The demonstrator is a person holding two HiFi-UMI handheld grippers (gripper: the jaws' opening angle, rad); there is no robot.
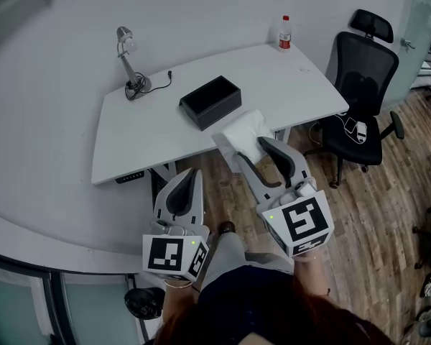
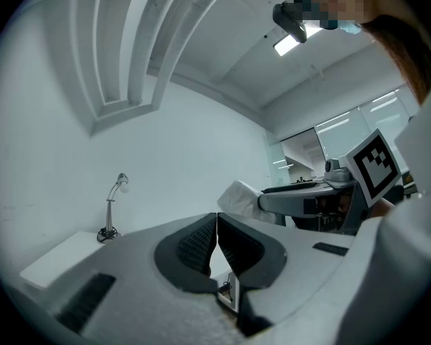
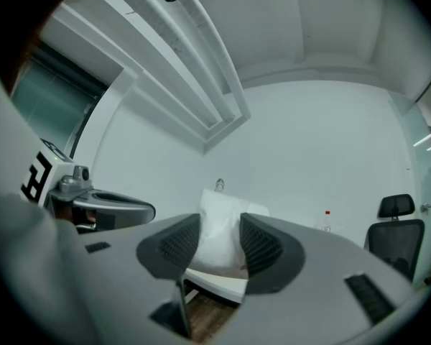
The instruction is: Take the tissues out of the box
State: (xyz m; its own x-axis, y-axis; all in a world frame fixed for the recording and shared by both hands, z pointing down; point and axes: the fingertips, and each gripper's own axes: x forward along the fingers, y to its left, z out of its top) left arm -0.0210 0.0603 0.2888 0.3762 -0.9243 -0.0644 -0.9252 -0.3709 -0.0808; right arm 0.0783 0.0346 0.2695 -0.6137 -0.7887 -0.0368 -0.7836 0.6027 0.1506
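A black open box sits on the white desk near its front edge. My right gripper is shut on a white pack of tissues, held level just off the desk's front edge; the pack fills the gap between the ribbed pads in the right gripper view. My left gripper hangs lower and nearer to me, in front of the desk, its jaws pressed together with nothing between them. From the left gripper view the tissue pack and the right gripper show at the right.
A small desk lamp with its cable stands at the desk's back left. A bottle with a red cap stands at the back right. A black office chair is beside the desk on the wooden floor.
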